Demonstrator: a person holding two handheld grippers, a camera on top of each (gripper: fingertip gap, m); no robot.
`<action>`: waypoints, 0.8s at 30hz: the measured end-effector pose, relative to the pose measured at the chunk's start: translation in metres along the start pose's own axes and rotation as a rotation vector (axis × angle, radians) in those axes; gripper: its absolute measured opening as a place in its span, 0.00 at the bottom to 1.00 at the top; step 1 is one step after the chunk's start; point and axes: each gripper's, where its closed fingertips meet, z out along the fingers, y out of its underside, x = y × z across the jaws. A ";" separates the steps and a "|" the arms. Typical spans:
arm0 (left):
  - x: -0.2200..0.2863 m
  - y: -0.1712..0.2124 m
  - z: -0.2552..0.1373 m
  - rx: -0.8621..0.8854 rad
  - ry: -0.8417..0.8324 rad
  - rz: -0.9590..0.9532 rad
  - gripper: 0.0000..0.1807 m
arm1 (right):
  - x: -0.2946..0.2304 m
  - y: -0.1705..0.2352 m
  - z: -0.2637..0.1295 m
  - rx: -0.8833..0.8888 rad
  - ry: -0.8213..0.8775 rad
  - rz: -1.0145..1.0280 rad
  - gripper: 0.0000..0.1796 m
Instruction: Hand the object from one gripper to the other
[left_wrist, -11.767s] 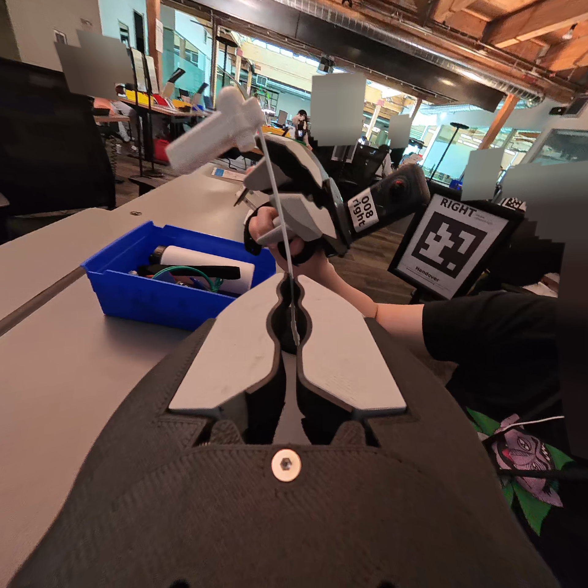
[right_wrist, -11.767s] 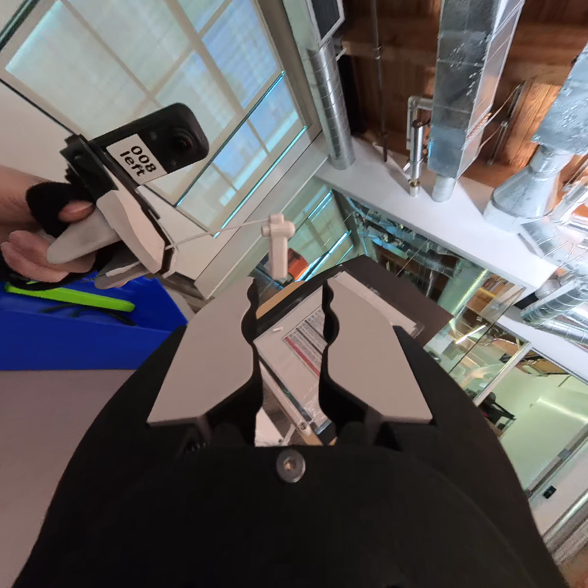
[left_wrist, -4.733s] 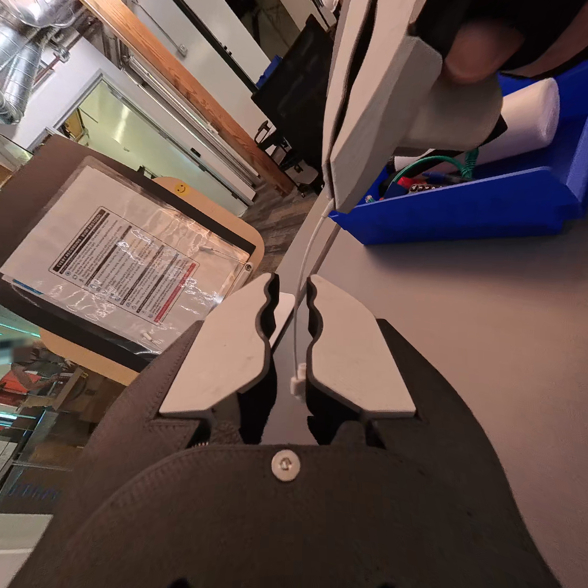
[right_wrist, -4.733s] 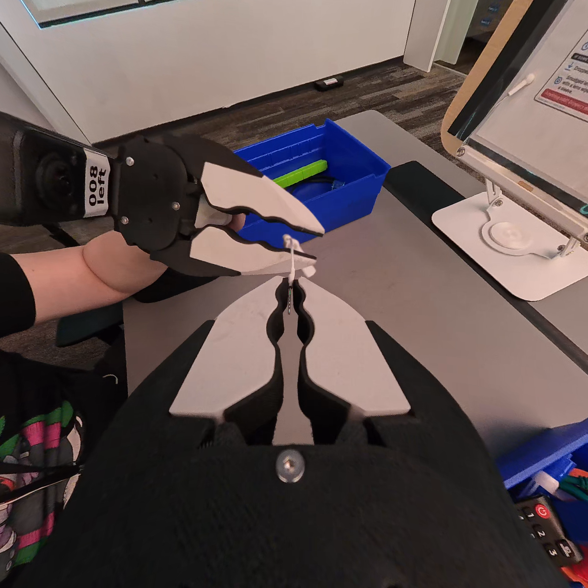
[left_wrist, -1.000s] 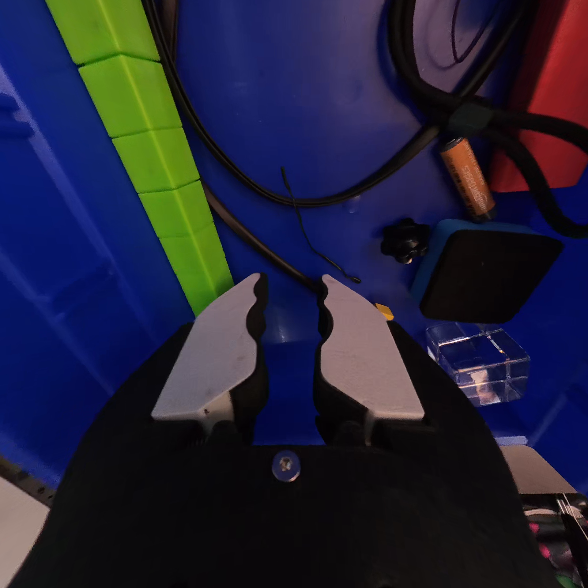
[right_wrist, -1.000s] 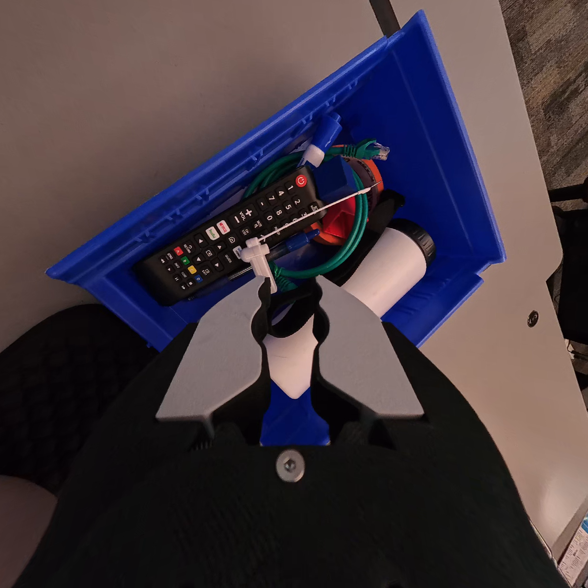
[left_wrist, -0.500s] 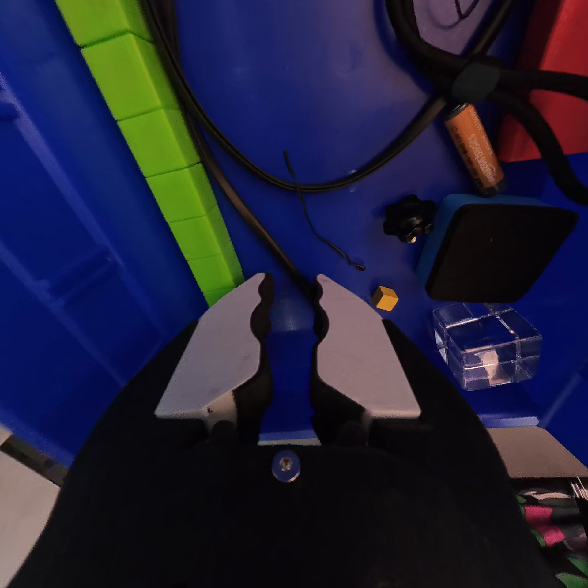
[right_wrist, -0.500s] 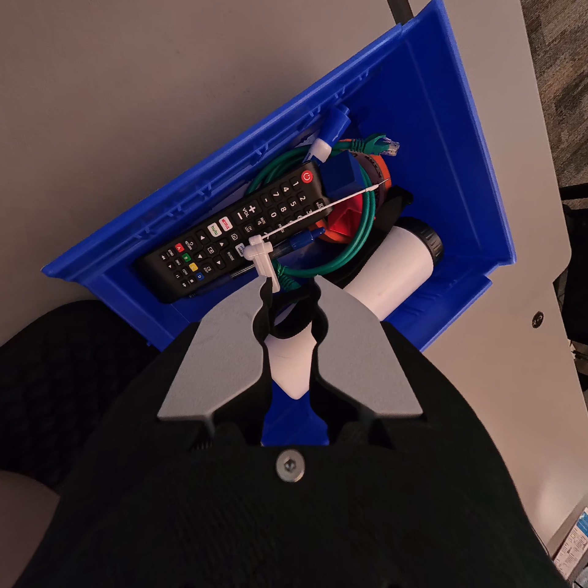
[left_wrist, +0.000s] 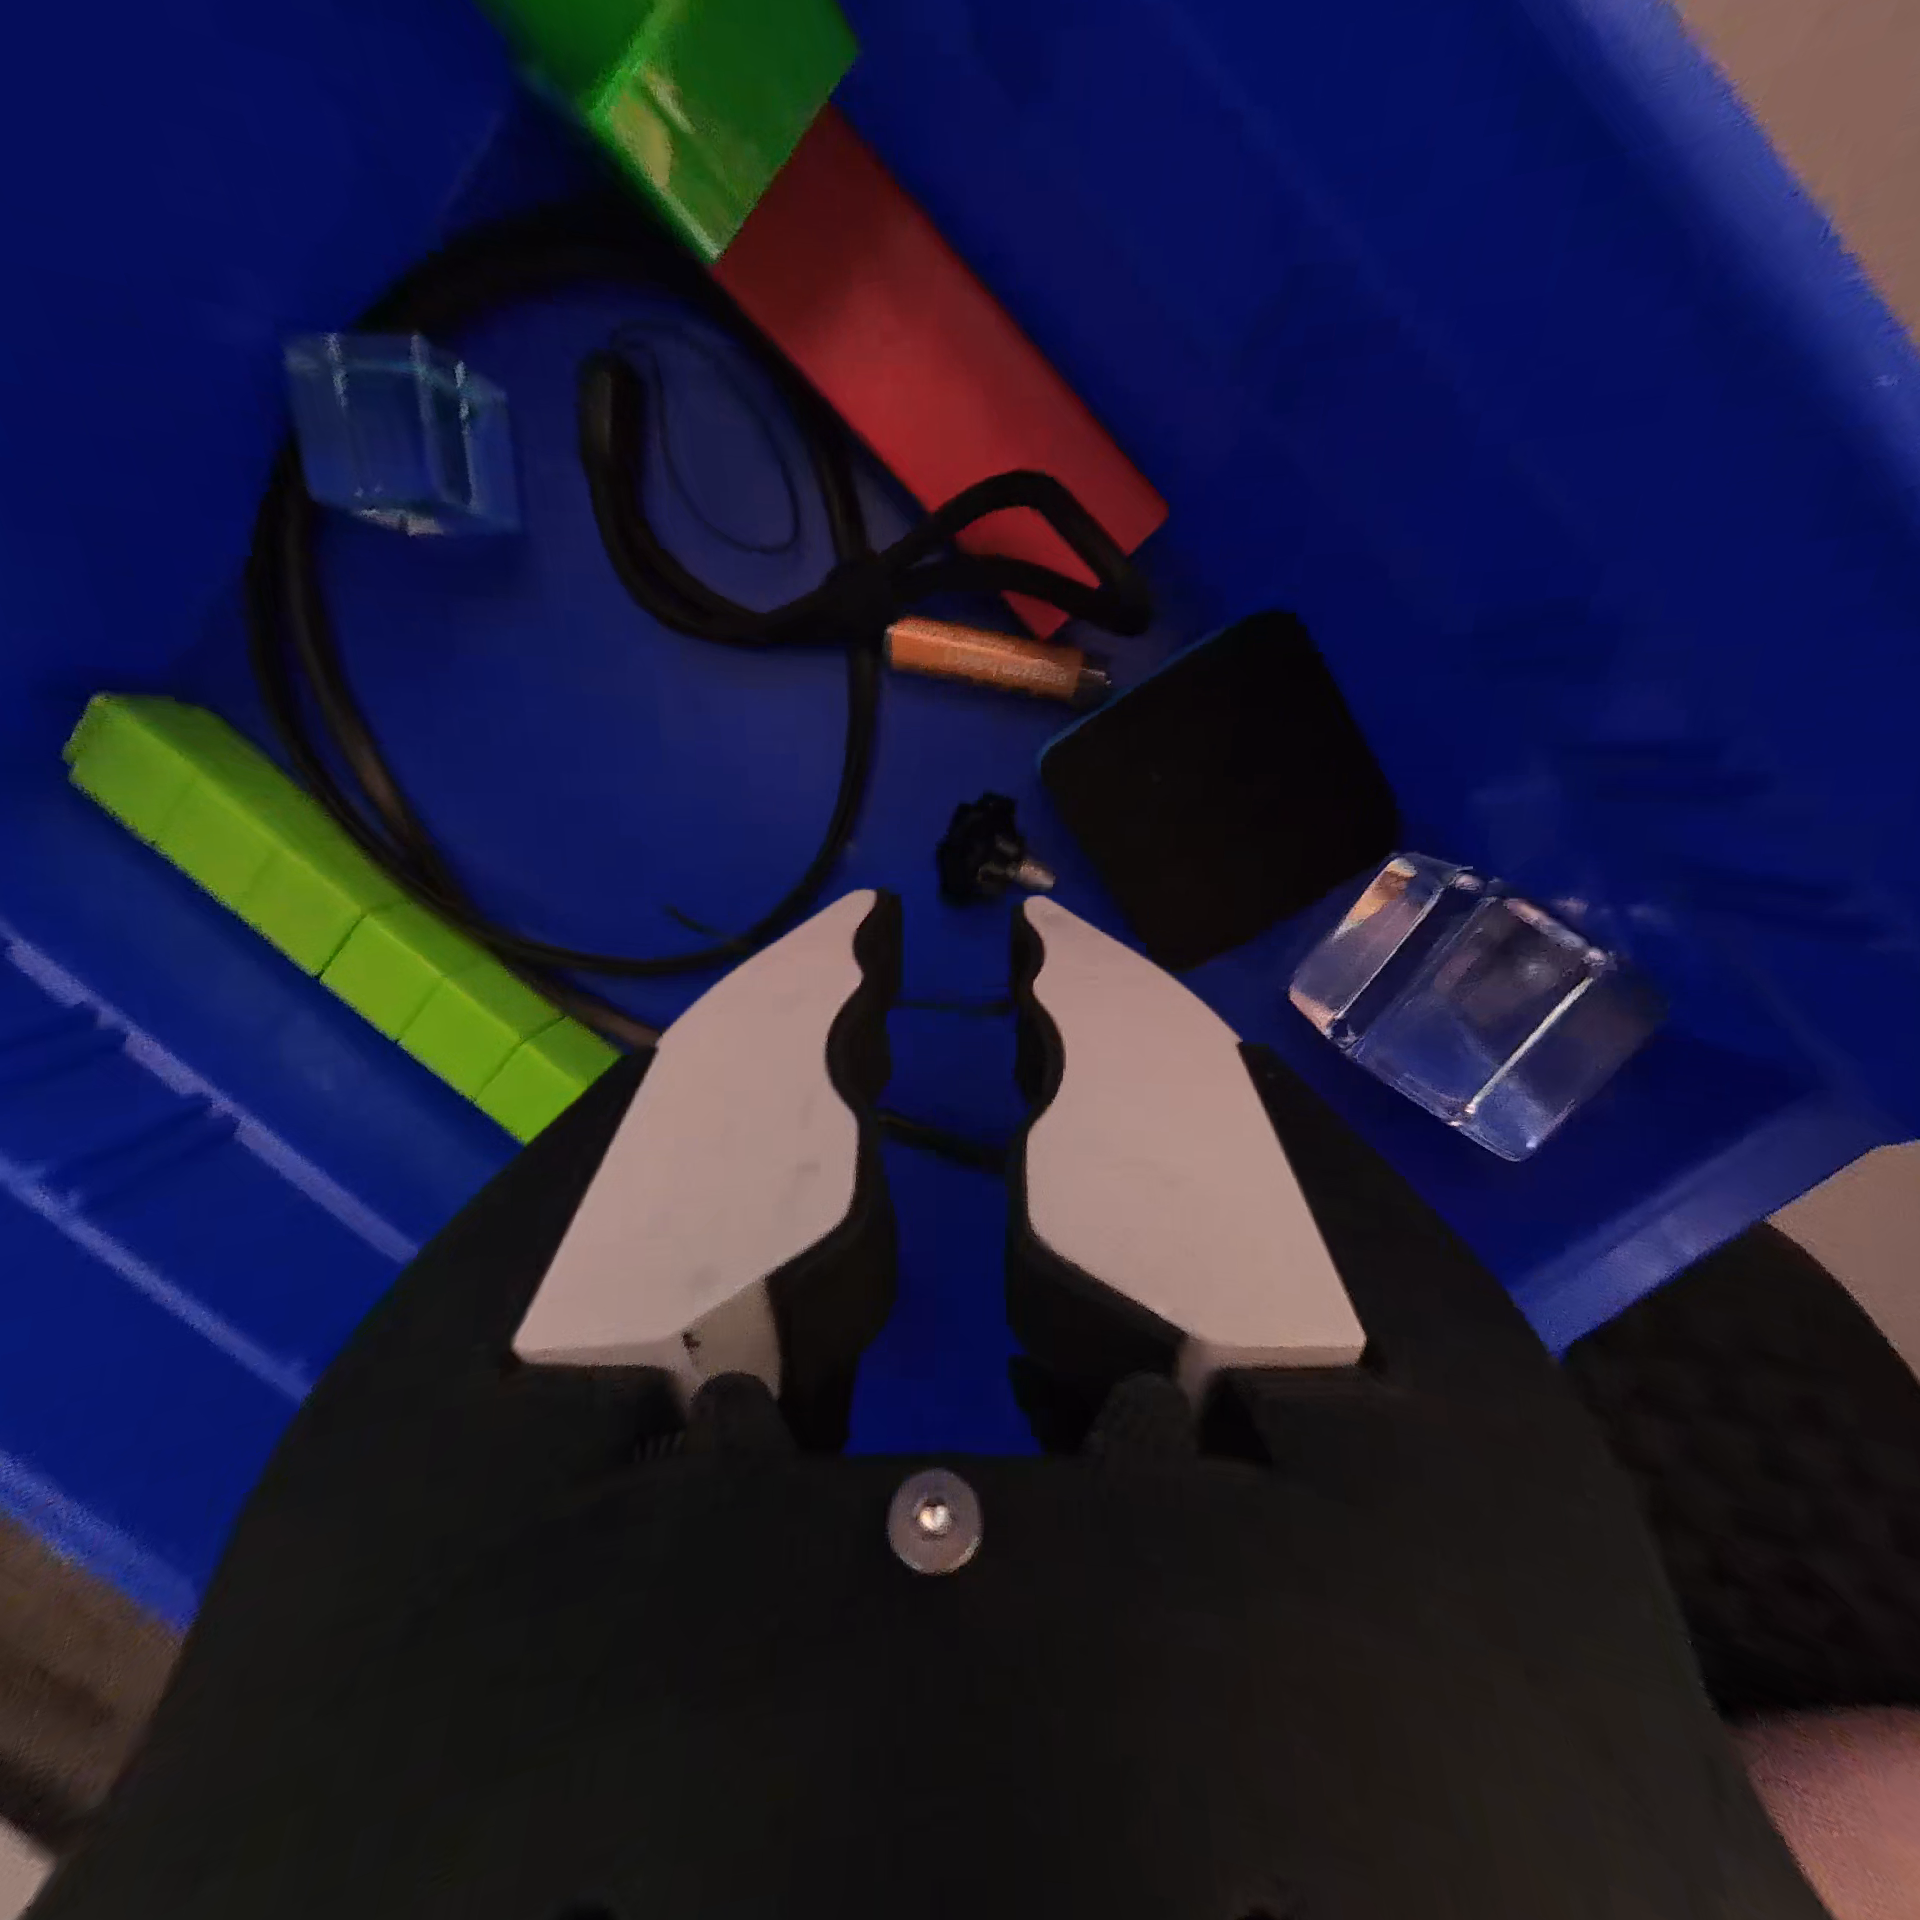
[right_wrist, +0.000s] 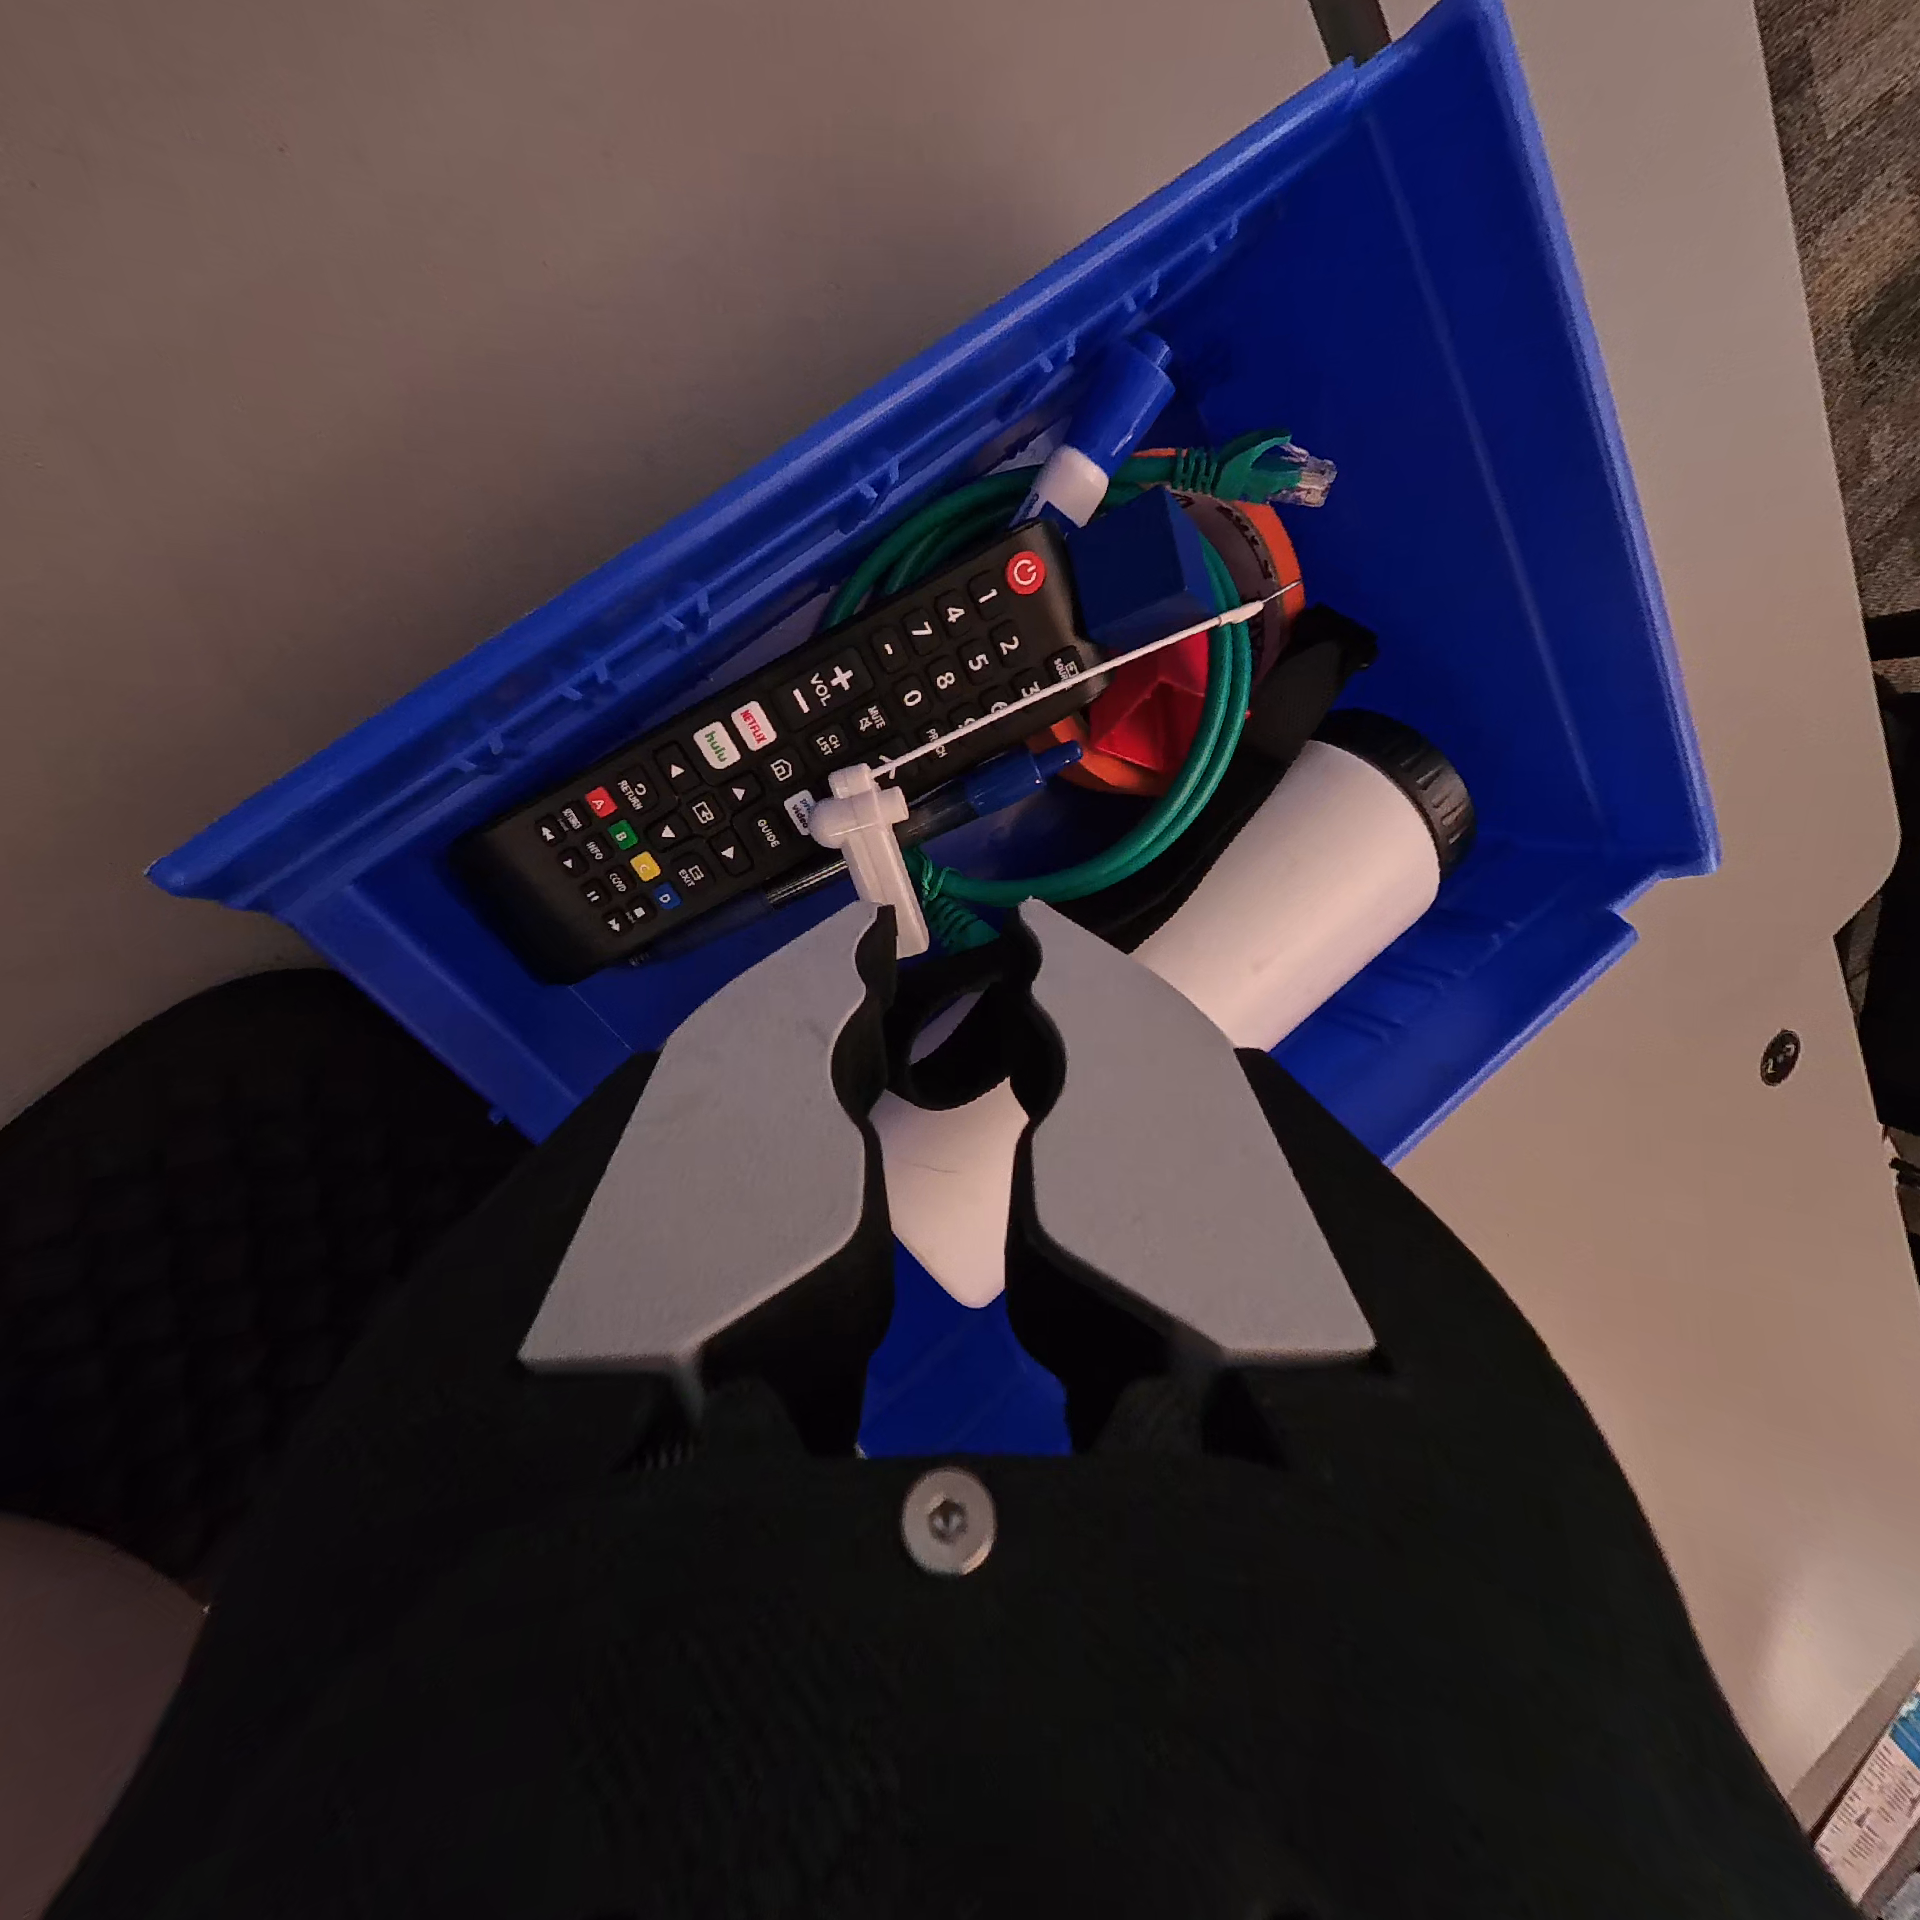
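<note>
The white plastic tag (right_wrist: 871, 847) with its thin white cord lies in a blue bin (right_wrist: 1538, 520), across a black remote (right_wrist: 790, 758). My right gripper (right_wrist: 951, 920) hovers just above it, open and empty; the tag's lower end sits by my left fingertip. My left gripper (left_wrist: 951, 914) is open and empty, low inside another blue bin (left_wrist: 1455, 416). A thin black wire (left_wrist: 951, 1006) on the bin floor shows between its fingers. Neither gripper shows in the other's view.
The right bin also holds a green network cable (right_wrist: 1195, 810), a white bottle (right_wrist: 1288, 894), a blue marker (right_wrist: 1112, 426) and a red-orange object (right_wrist: 1153, 727). The left bin holds green blocks (left_wrist: 322, 904), a red block (left_wrist: 935, 353), a black cable (left_wrist: 312, 727), a battery (left_wrist: 987, 660), a black pad (left_wrist: 1221, 790), a black knob (left_wrist: 982, 862) and clear cubes (left_wrist: 1465, 1039). Left tips to right tips: about 55 cm. To the white plastic tag (right_wrist: 871, 847): right tips about 6 cm, left tips about 50 cm. The black remote (right_wrist: 790, 758) is about 7 cm from my right fingertips.
My left gripper has drawn back and turned inside its bin, so more of the contents show. My right gripper has barely moved and stays open; the tag lies still on the remote.
</note>
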 end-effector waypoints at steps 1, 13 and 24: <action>0.003 -0.001 0.002 0.012 0.036 -0.004 0.11 | 0.000 0.000 0.000 -0.002 0.000 0.000 0.12; 0.001 0.002 0.015 -0.008 0.069 -0.003 0.08 | -0.002 0.001 0.003 -0.023 0.001 -0.015 0.10; -0.003 -0.082 -0.097 0.585 0.007 -0.111 0.08 | -0.001 -0.010 -0.005 0.014 0.037 -0.030 0.08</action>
